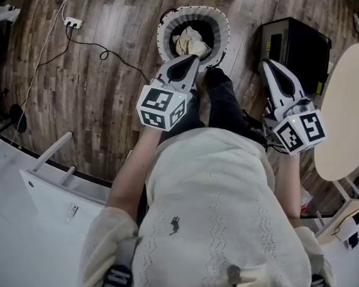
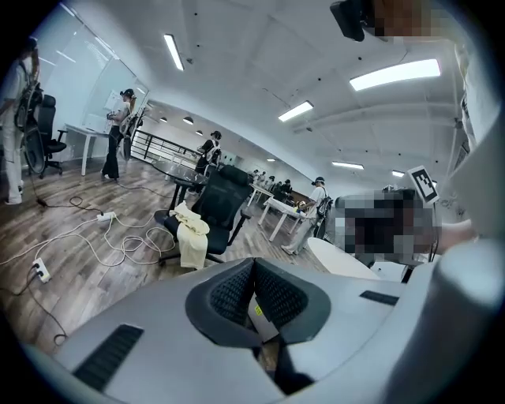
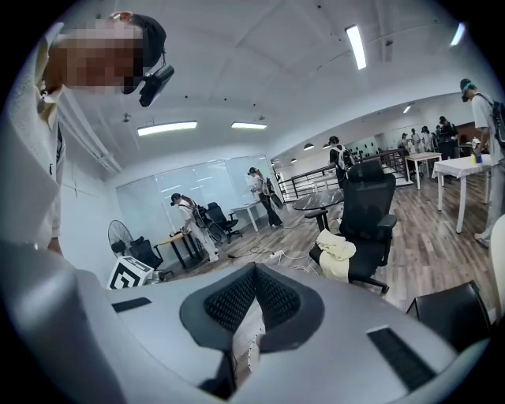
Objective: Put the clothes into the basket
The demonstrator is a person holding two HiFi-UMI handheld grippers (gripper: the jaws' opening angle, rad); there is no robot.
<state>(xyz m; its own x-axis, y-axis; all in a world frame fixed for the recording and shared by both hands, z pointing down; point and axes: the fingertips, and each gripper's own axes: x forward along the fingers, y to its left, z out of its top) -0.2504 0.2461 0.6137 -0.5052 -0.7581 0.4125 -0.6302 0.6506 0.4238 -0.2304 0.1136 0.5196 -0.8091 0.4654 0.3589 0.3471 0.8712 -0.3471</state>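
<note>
- Left gripper (image 1: 191, 59) held out front, tilted slightly downward, jaws closed on nothing.
- Right gripper (image 1: 267, 65) alongside, jaws together, empty.
- Clothes (image 1: 192, 42) lie inside the basket (image 1: 222, 23).

In the head view the left claw (image 1: 194, 59) is covering the near rim of the basket (image 1: 220, 23) and the lower edge of the pale clothes (image 1: 190, 41) inside. The frame's right edge is cutting off the round table (image 1: 346, 105), and the person's sweater (image 1: 216, 199) is hiding the floor (image 1: 98, 84) at lower centre. In the right gripper view, something pale (image 3: 246, 339) is showing through the gap under the meeting tips of the right claw (image 3: 253, 270), too blurred to name, and the distant people (image 3: 418, 140) at right are appearing too small to make out.
</note>
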